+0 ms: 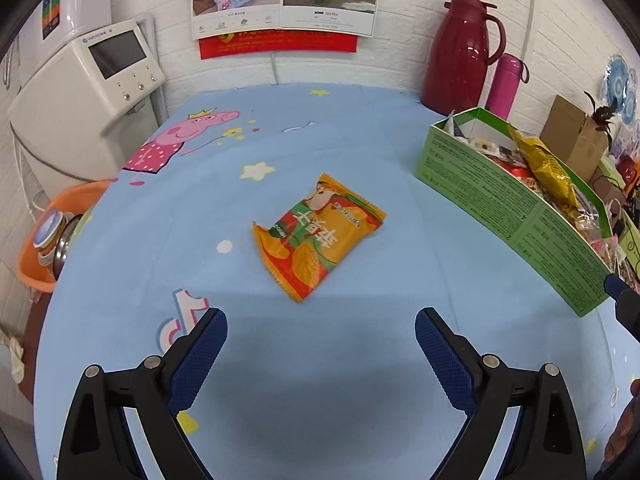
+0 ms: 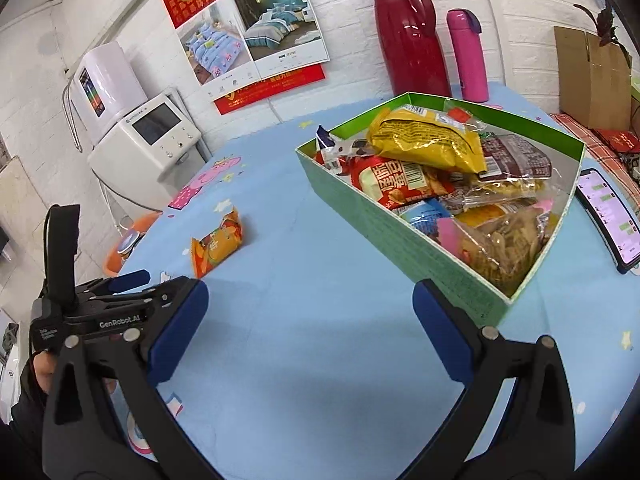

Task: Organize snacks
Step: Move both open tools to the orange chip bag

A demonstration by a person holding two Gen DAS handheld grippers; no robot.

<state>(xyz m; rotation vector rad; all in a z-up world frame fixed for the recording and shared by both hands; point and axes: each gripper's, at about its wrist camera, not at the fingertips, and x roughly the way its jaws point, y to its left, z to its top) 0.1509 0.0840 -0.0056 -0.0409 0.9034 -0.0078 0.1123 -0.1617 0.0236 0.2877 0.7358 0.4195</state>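
An orange snack packet lies flat on the blue cartoon tablecloth, a short way ahead of my open left gripper, which holds nothing. The same orange snack packet shows left of centre in the right wrist view. A green box full of several snack bags stands on the right; a yellow bag lies on top. My right gripper hangs open and empty over bare cloth, its right finger close to the box's near wall. The left gripper's body appears at the left edge.
A dark red thermos jug and a pink bottle stand at the table's back. A phone lies right of the box. A white appliance and an orange basin sit beyond the table's left edge. A cardboard box stands far right.
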